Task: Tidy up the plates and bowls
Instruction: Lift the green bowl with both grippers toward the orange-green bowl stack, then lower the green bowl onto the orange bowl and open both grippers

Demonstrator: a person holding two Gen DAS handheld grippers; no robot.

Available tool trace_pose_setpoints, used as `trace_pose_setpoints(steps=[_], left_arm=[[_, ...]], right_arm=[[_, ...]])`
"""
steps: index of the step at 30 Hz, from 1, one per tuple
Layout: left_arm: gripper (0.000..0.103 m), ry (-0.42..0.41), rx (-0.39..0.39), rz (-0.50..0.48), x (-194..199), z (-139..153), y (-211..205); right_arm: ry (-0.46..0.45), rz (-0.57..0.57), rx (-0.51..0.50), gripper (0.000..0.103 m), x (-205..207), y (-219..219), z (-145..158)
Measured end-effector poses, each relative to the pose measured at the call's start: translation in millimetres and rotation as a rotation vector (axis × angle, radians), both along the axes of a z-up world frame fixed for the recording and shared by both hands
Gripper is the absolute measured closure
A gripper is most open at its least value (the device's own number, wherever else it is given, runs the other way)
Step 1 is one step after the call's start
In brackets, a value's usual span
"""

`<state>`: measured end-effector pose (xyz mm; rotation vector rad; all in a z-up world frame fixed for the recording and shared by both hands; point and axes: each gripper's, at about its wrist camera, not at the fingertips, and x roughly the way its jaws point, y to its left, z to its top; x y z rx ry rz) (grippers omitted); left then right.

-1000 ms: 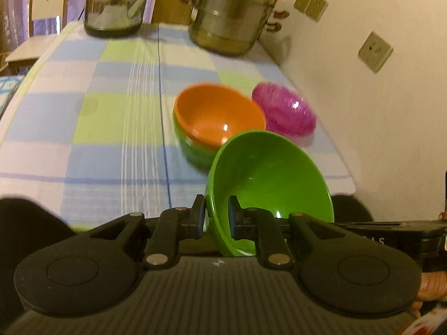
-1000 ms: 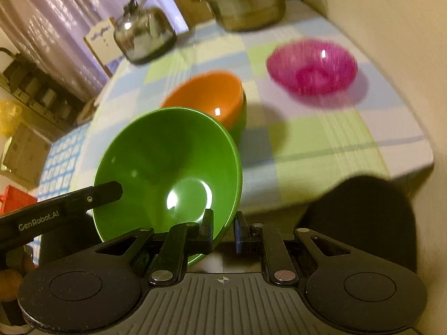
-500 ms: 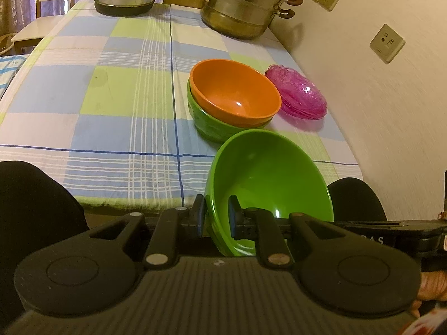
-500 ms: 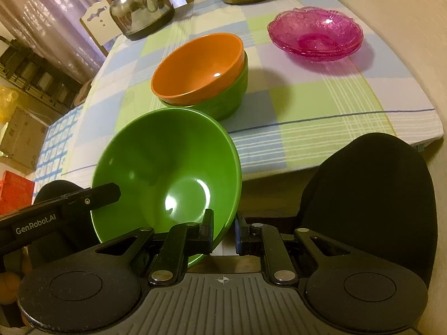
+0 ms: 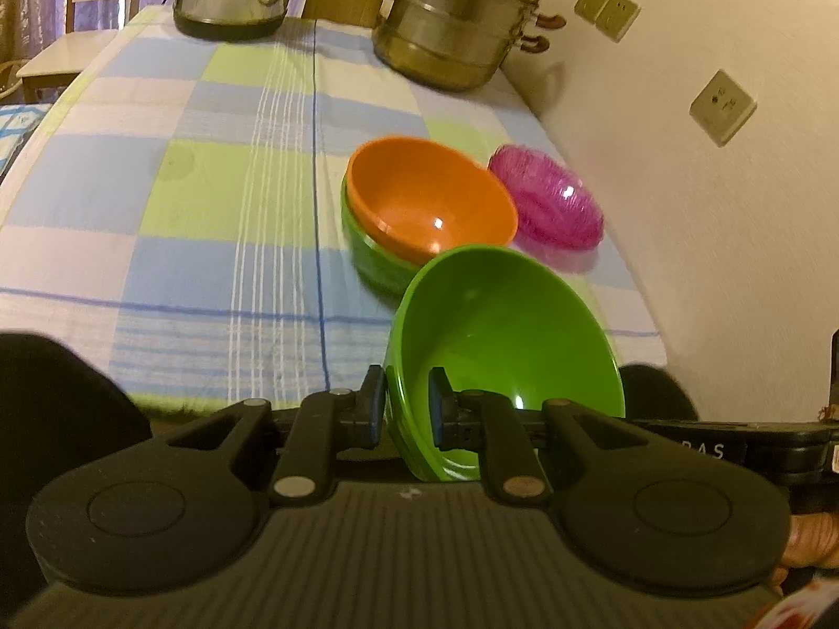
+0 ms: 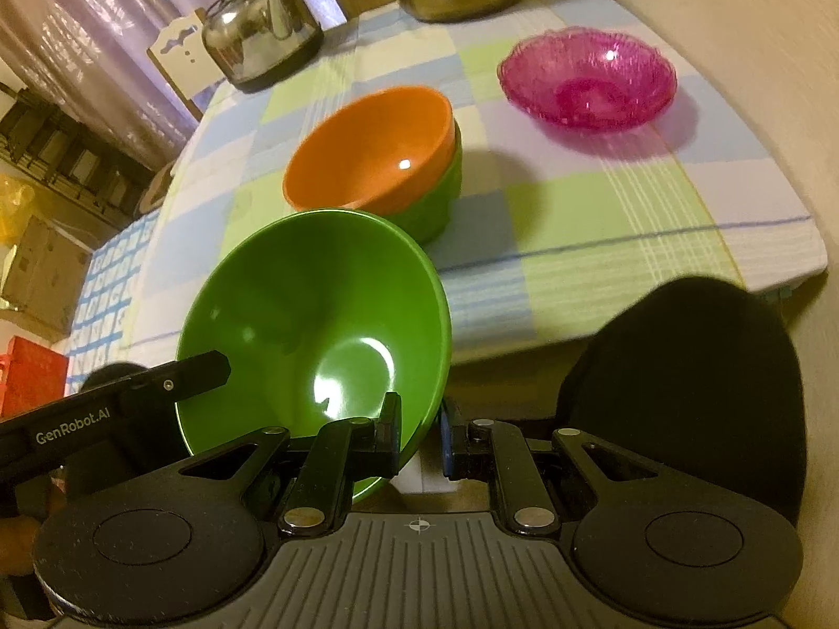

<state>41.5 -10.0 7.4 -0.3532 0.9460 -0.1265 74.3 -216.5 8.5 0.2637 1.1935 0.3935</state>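
A green bowl (image 5: 503, 346) is held tilted above the bench's (image 5: 210, 220) near edge, its rim pinched by both the left hand-held gripper (image 5: 406, 409) and the right hand-held gripper (image 6: 419, 435), each nearly closed on it. Beyond, an orange bowl (image 5: 430, 199) is nested in another green one, just beside pink dishes (image 5: 545, 204).

1. Tablecloth (image 5: 210, 199) is a check of pale blue, lime green and white, with thin white and blue stripes.
2. Big bowl (image 6: 314, 335) up front is bright green, pretty glossy.
3. Orange bowl (image 5: 430, 194) sits in another green bowl (image 5: 367, 257).
4. Glass dish (image 6: 587, 81) is see-through magenta pink with a ribbed texture.
5. Kettle (image 6: 262, 34) and steamer pot (image 5: 456, 31) are shiny steel.
6. Both grippers are matte black.
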Motion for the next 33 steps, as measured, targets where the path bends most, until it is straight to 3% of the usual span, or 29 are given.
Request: trace_pose_setpoints(steps=[7,14,23,33], left_arm=[[0.089,-0.058,-0.023,0.004,38,23,5],[0.089,-0.103,-0.02,0.004,96,37,7],[0.089,-0.04,-0.016,0.026,151,6,21],[0.089,0.019,-0.017,0.018,165,-32,28]], right_arm=[[-0.054,-0.01,0.012,0.089,33,0,23],[-0.097,-0.027,0.025,0.089,92,4,36],[-0.049,-0.03,0.013,0.089,156,20,7],[-0.041,0.015,-0.081,0.089,167,38,-20]])
